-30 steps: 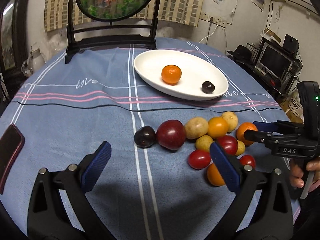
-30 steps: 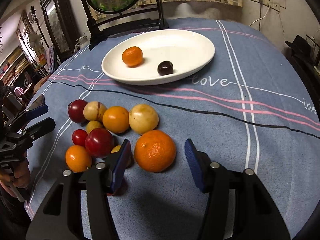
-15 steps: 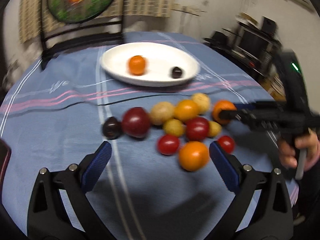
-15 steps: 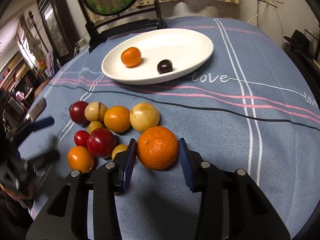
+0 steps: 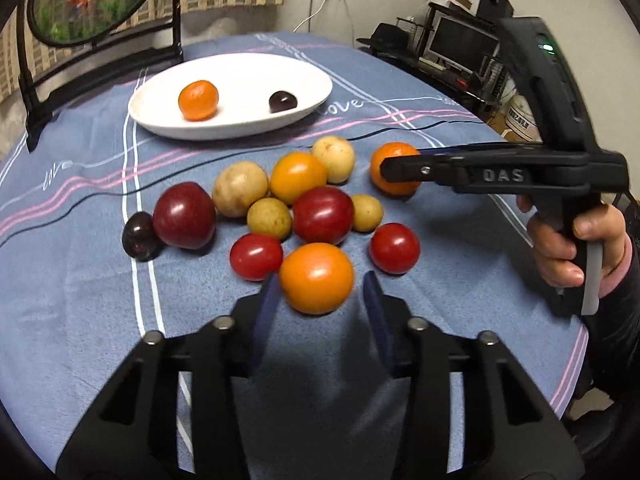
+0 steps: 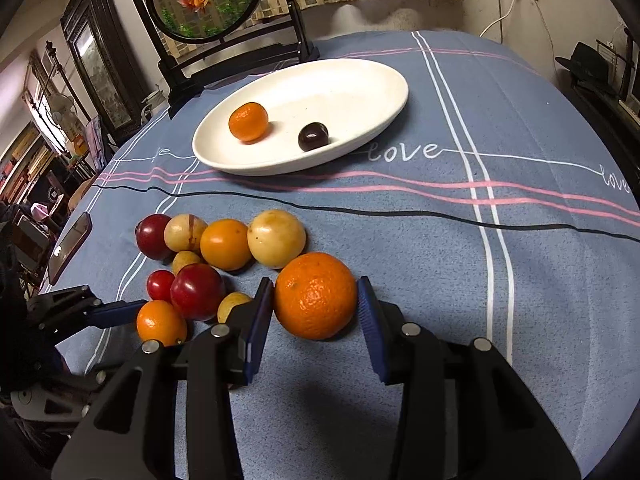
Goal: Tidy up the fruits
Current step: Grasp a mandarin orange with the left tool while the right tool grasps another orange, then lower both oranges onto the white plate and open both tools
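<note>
A white oval plate at the back holds a small orange and a dark plum. Several fruits lie in a cluster on the blue cloth. My left gripper has narrowed around an orange tomato, with small gaps at both pads. My right gripper straddles a large orange; its left pad touches the fruit and its right pad is about touching. The right gripper also shows in the left wrist view.
A round fish picture on a black stand stands behind the plate. A phone lies at the left table edge. Red plums, yellow fruits and red tomatoes crowd the cluster. The table edge is near at right.
My left gripper moved forward and right to the orange tomato and its jaws narrowed. My right gripper's jaws closed in on the large orange.
</note>
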